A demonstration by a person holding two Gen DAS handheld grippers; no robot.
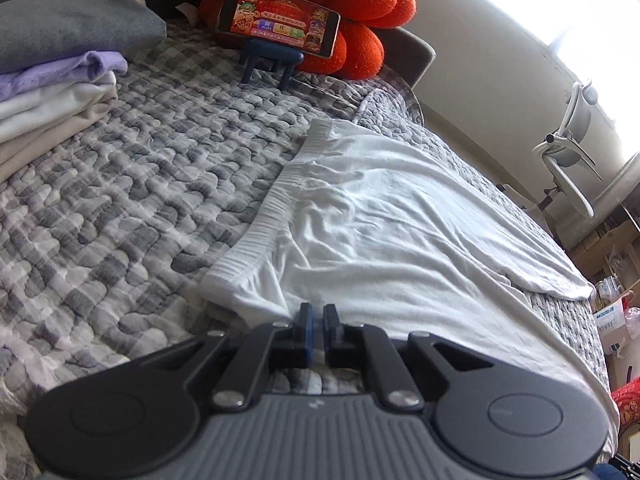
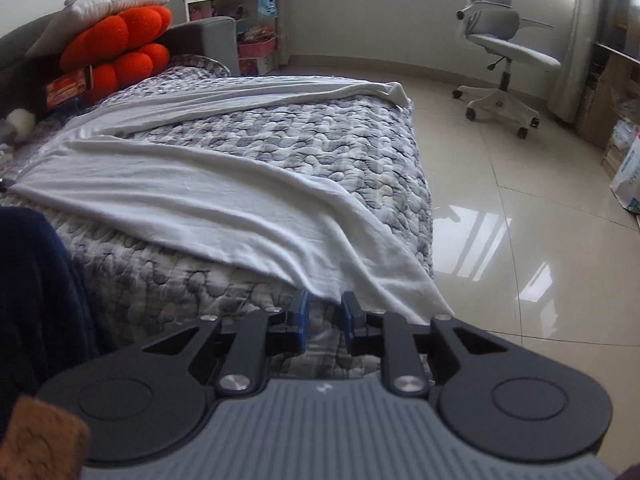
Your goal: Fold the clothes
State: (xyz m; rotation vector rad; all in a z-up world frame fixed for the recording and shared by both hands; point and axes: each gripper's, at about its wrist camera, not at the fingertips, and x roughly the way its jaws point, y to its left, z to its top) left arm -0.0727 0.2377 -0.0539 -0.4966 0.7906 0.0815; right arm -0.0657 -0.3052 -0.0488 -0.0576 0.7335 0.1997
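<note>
White trousers [image 1: 400, 216] lie spread across the checked quilt [image 1: 140, 184], filling the centre and right of the left view, waistband at mid-frame. The left gripper [image 1: 319, 312] is pinched tight on their near edge at bottom centre. In the right view the right gripper [image 2: 325, 308] sits at a leg hem [image 2: 360, 272], jaws narrowly apart; grip unclear. Folded clothes [image 1: 52, 92] are stacked upper left.
</note>
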